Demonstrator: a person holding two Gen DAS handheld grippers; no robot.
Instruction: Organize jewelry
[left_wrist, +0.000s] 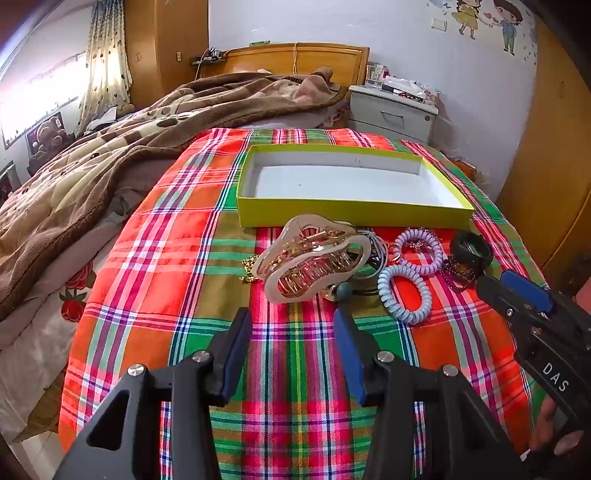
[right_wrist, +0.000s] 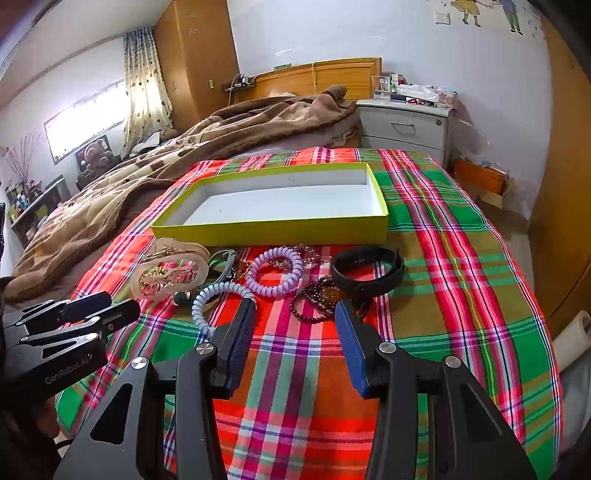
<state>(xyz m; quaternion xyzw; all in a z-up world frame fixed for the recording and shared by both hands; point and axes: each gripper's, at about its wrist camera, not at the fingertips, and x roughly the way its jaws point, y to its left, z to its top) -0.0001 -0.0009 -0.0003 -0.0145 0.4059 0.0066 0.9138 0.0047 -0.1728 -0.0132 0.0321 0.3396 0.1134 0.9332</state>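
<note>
Your box (left_wrist: 354, 212) looks empty, so nothing seems sorted yet. The hair clip (left_wrist: 314, 258), coil ties (left_wrist: 406, 291), and black band (left_wrist: 471, 249) all lie just in front of it. Your left gripper (left_wrist: 293, 354) and right gripper (right_wrist: 295, 347) both gape wide, holding nothing.

**Half-seen pieces in the jewelry pile**

The large hair claw (left_wrist: 312, 258) covers most of a gold chain (left_wrist: 248, 271) and the dark cords (left_wrist: 373, 254) behind it. The bead bracelet (right_wrist: 314, 299) runs behind the right gripper's fingertip (right_wrist: 345, 314). Items on the nightstand (left_wrist: 391, 110) are too small to identify.
</note>
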